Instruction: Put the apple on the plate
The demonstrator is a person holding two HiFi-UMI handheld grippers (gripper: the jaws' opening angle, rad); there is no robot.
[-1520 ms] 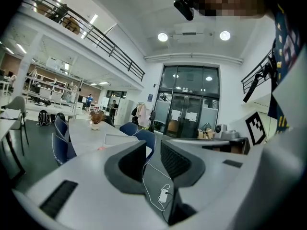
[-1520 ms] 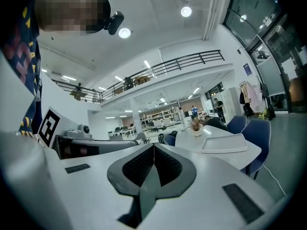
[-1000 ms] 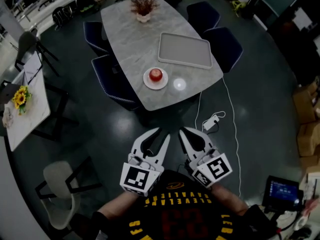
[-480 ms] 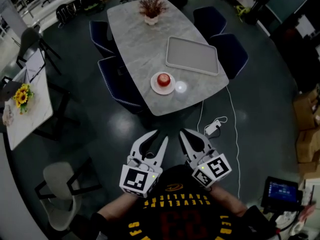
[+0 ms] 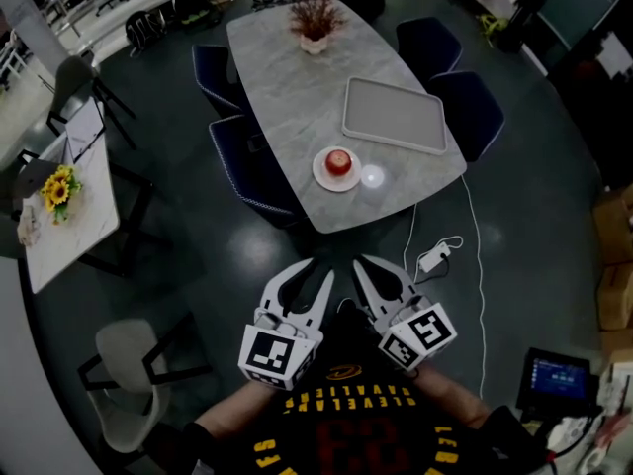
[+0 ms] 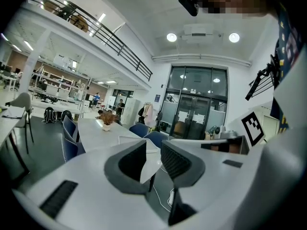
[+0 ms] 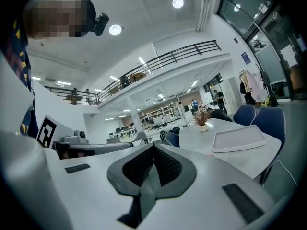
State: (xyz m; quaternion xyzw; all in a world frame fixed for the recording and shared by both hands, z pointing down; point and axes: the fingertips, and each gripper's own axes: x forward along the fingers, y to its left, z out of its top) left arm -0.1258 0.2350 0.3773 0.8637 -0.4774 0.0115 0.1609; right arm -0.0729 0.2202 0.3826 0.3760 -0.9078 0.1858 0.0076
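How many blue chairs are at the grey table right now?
4: far-left chair, near-left chair, far-right chair, near-right chair, all tucked against the table. Others could be hidden.

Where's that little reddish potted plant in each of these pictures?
Head view: reddish dried plant in a white pot, top centre, far end of the long grey marble table.
Left gripper view: left of centre.
Right gripper view: right of centre.
Shared landmark: that table.

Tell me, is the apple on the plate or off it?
On it: the apple sits in the middle of the plate, near the front edge of the table.
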